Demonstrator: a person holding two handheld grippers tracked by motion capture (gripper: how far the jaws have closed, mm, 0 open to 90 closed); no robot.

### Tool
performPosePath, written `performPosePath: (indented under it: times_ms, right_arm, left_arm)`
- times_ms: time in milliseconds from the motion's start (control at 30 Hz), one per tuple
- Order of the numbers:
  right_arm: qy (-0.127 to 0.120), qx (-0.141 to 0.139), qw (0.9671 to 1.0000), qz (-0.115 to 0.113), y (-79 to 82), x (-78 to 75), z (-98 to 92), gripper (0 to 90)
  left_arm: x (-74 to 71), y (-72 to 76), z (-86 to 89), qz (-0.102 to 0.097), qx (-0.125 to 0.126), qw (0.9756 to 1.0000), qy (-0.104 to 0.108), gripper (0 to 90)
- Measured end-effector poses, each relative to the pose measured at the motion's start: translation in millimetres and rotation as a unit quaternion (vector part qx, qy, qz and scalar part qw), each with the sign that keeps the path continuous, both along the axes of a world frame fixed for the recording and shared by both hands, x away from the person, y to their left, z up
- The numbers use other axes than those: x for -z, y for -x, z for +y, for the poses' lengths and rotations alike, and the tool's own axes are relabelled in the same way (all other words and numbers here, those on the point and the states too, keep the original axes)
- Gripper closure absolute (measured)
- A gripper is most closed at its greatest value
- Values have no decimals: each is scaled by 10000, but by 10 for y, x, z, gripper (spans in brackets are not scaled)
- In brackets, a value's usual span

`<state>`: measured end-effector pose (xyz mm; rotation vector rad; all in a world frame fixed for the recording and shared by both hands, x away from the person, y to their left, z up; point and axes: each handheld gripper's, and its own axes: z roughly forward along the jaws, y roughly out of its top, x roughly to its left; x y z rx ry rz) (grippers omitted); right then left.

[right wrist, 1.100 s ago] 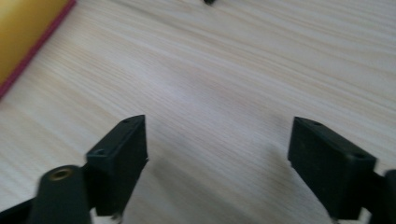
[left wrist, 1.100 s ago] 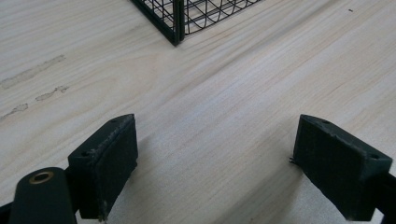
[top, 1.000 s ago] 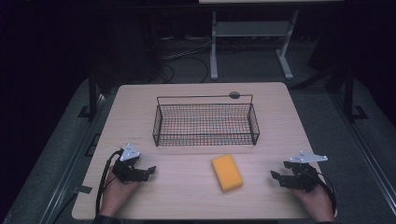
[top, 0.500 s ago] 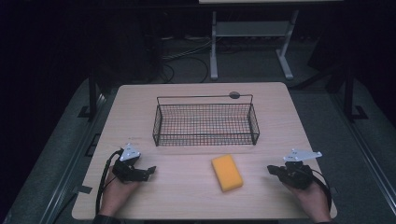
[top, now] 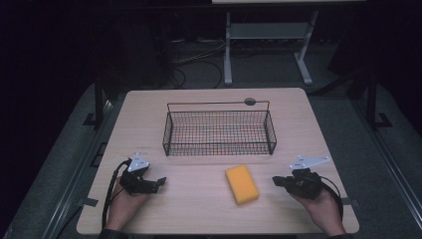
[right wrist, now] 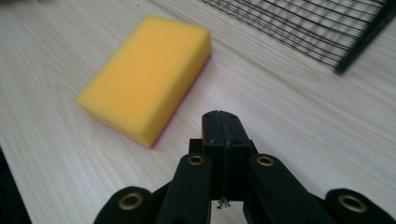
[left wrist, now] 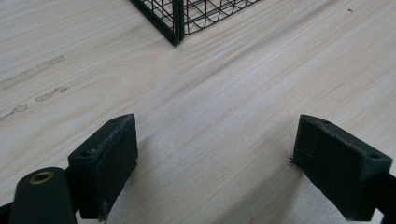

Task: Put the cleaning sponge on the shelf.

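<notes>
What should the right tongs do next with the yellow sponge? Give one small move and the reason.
Probably open the jaws first. The right tongs have their jaws pressed together with nothing between them, and they point at the yellow sponge, which lies flat on the table just ahead, untouched. Shut jaws cannot straddle it. The wire basket stands beyond, likely the sponge's destination.

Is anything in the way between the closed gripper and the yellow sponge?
No. Only bare table lies between the right gripper and the sponge; the wire basket sits farther back.
</notes>
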<state>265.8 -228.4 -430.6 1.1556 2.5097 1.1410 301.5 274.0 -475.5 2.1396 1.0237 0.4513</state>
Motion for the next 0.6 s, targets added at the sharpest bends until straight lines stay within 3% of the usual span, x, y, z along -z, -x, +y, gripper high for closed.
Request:
performPosePath:
  times_ms: [600]
  right_arm:
    - [-2,-649,9979,60,-57,-29,484,898]
  left_arm:
    - [0,0,0,1,2,10000,6,131]
